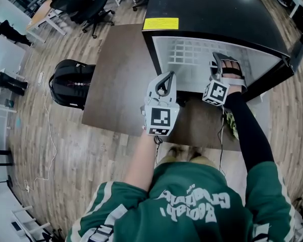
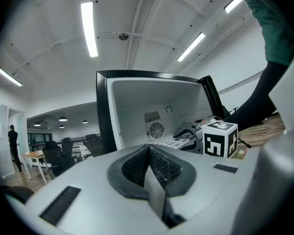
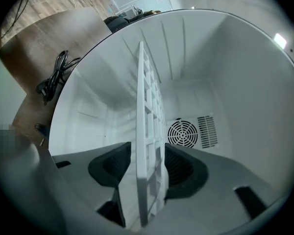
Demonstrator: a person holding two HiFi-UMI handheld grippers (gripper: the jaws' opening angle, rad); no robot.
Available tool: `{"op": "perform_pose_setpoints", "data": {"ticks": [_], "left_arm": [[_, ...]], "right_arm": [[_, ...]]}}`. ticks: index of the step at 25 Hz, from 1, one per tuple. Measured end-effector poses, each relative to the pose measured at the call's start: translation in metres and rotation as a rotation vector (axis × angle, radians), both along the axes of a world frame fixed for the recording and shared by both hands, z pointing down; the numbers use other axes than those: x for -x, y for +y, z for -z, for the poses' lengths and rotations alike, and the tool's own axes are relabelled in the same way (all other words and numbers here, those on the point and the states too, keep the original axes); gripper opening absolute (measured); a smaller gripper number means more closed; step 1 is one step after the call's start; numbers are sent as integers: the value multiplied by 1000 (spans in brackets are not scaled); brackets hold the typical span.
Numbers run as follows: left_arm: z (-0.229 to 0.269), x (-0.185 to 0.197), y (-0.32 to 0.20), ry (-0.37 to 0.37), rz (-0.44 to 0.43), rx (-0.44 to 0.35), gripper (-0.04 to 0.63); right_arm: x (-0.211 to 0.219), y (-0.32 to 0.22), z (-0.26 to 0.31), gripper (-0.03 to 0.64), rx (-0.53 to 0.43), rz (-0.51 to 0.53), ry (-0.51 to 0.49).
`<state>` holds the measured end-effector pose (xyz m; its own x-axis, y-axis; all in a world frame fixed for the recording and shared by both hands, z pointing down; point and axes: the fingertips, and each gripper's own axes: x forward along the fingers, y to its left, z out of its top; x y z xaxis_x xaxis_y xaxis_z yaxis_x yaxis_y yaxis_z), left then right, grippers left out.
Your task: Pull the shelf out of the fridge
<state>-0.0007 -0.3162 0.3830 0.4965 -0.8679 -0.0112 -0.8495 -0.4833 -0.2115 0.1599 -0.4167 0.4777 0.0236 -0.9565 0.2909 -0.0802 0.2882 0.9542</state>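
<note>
- Fridge (image 1: 217, 14): small, black outside, white inside, door open, standing on the brown tabletop (image 1: 116, 74).
- Shelf (image 3: 149, 131): white grid, inside the fridge cavity, its front edge between the right jaws.
- Right gripper (image 1: 227, 64): reached into the fridge, jaws spread on either side of the shelf edge, not pinching it.
- Left gripper (image 1: 165, 79): just outside the fridge opening, jaws pressed together, nothing between them.

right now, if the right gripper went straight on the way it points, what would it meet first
The shelf: its edge stands between the right gripper's open jaws. Past that, probably the fridge's back wall, near the fan.
</note>
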Motion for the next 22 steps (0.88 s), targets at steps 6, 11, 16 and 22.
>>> {"op": "perform_pose_setpoints", "data": {"ticks": [6, 11, 16, 22], "left_arm": [[-3, 2, -8, -3, 7, 7, 15], [-5, 2, -16, -7, 9, 12, 15], [-8, 3, -23, -7, 16, 19, 15], [-9, -2, -27, -6, 9, 23, 15]], "right_arm": [[1, -15, -6, 229, 1, 8, 19], [2, -24, -6, 213, -32, 17, 22], [5, -29, -2, 232, -55, 9, -10], [8, -36, -3, 184, -89, -8, -10]]}}
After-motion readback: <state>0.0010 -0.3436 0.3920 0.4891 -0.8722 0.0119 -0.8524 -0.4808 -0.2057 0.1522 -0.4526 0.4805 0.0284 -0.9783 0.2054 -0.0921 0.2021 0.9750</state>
